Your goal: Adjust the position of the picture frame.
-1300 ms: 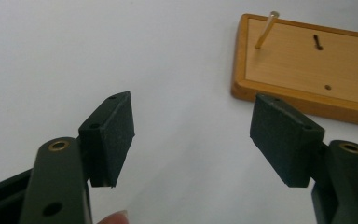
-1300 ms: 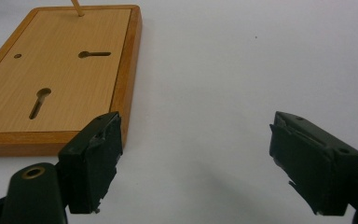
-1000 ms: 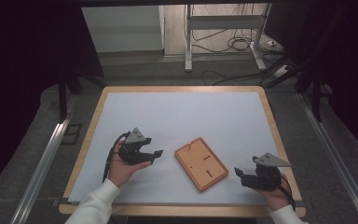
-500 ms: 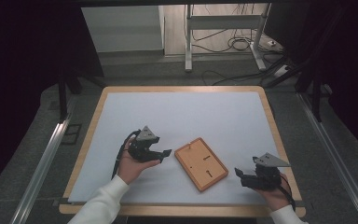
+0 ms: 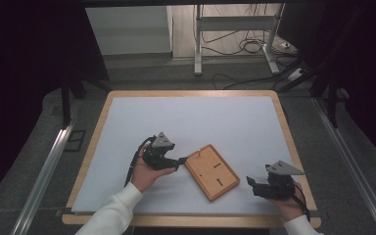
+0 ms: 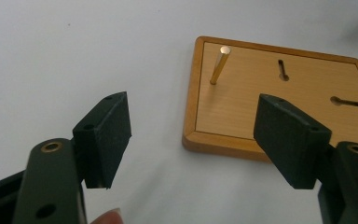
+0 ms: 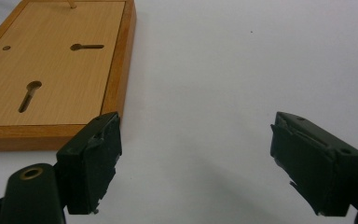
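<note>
A flat wooden board [image 5: 211, 171] with two keyhole slots lies tilted on the white table. A short brass peg [image 6: 219, 64] stands upright near one corner of the board [image 6: 279, 100]. My left gripper [image 5: 180, 160] is open, its tips just short of the board's left corner; in the left gripper view its jaws [image 6: 200, 137] stand wide apart around the board's near edge. My right gripper [image 5: 249, 181] is open to the right of the board, a short gap away. In the right gripper view the board [image 7: 60, 65] lies ahead at left, outside the jaws [image 7: 196, 158].
The white table top [image 5: 191, 122] has a wooden rim [image 5: 191, 93]. Metal rails [image 5: 49, 161] run along both sides. Beyond the far edge stand a metal frame's legs [image 5: 196, 44] and cables on the floor [image 5: 245, 46].
My left gripper has moved right, from well left of the board to its left corner. The right gripper and the board have stayed put.
</note>
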